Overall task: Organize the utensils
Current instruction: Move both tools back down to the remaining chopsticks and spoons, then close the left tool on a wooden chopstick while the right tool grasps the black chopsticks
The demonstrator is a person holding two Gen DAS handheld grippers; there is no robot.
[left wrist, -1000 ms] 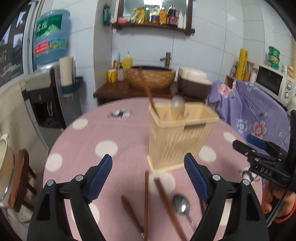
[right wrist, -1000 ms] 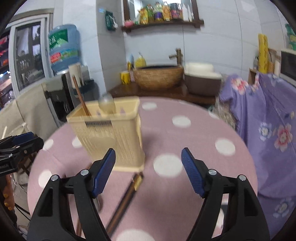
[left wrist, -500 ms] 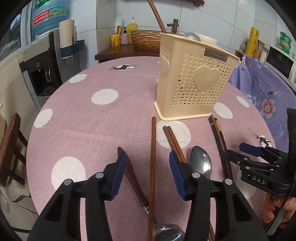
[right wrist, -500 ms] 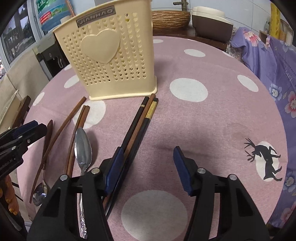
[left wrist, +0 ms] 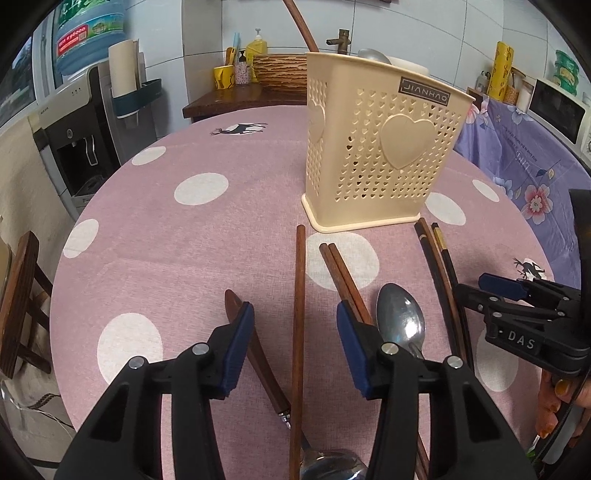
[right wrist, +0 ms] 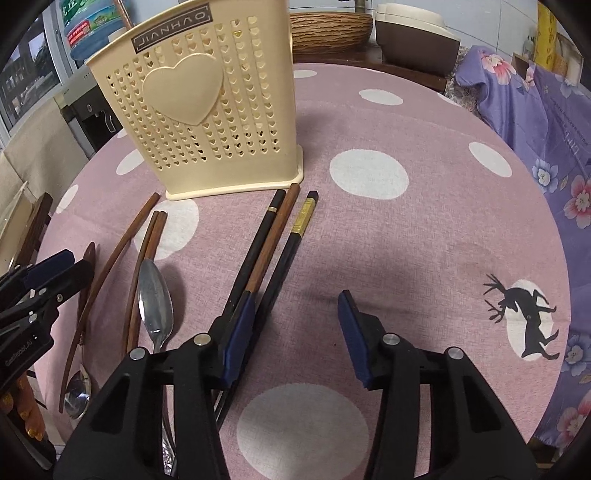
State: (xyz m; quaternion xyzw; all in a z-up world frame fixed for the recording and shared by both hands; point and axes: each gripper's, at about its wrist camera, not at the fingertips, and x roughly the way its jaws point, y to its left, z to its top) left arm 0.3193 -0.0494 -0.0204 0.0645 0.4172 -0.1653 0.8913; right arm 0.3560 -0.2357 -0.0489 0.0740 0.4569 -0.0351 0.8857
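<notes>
Mirrored "JIANHAO" label on the cream utensil holder (left wrist: 384, 147); "DAS" on the right hand-held gripper (left wrist: 517, 314).

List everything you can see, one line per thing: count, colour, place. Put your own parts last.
utensil holder: one, cream, perforated, mid-table
stick and spoon bowl: one each, brown, steel, standing in the holder
brown chopsticks: four; a single, a pair, one among the black ones
black chopsticks: two, gold-banded, right of the holder's base
steel spoon: one, silver, right of the pair
wood-handled spoon: one, brown and steel, left of the single
tablecloth: one, pink, white dots
water bottle: one, blue, back left
left claw: black, blue pads, open around the single chopstick
right claw: same colours, closing, bare cloth between its pads
</notes>
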